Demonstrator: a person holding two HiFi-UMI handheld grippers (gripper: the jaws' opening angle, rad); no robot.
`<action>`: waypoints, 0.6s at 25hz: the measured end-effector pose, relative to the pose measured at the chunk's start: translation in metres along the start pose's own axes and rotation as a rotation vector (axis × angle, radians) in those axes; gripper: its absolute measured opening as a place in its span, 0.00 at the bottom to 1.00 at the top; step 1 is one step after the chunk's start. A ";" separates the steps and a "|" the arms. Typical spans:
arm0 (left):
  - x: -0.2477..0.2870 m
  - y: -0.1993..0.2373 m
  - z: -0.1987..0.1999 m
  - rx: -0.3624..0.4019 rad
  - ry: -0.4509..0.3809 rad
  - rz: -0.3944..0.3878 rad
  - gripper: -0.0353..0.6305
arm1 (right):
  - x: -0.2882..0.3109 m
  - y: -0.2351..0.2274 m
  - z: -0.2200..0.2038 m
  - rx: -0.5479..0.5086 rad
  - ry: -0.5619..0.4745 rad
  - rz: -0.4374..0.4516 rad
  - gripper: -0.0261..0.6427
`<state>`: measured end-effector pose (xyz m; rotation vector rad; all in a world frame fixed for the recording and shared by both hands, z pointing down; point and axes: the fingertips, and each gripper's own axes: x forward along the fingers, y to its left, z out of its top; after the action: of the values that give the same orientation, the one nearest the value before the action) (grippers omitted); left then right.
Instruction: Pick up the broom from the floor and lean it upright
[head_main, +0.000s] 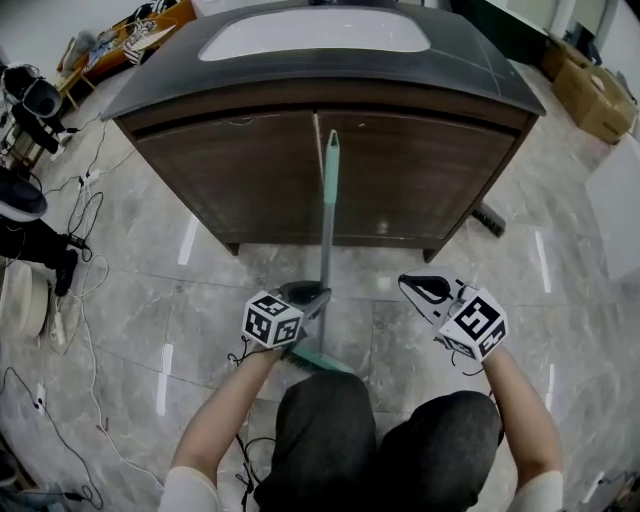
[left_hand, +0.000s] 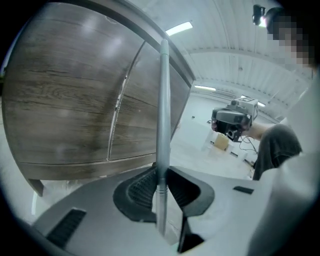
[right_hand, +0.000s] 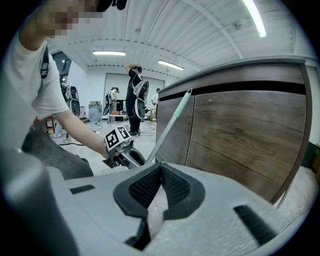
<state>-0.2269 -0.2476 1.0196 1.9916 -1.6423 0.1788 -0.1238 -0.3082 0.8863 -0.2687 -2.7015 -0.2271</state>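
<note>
Left gripper (head_main: 310, 298) jaws clamp the broom (head_main: 328, 215) low on its handle; right gripper (head_main: 424, 289), at three o'clock, is closed on nothing. The broom stands near upright, tip at twelve against the cabinet (head_main: 430, 170). Likely light, stiff, slippery: best held mid-handle
</note>
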 end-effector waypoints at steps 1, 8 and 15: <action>0.000 0.004 0.000 -0.005 0.000 0.006 0.15 | 0.003 0.001 0.002 -0.002 0.003 0.000 0.04; 0.001 0.020 -0.003 -0.030 -0.002 0.031 0.15 | 0.011 0.018 0.001 -0.013 0.039 0.016 0.04; -0.002 0.044 0.013 -0.042 -0.053 0.062 0.15 | 0.000 0.008 0.008 -0.004 0.022 -0.023 0.04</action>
<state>-0.2718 -0.2568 1.0222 1.9313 -1.7277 0.1145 -0.1248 -0.2984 0.8800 -0.2349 -2.6834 -0.2410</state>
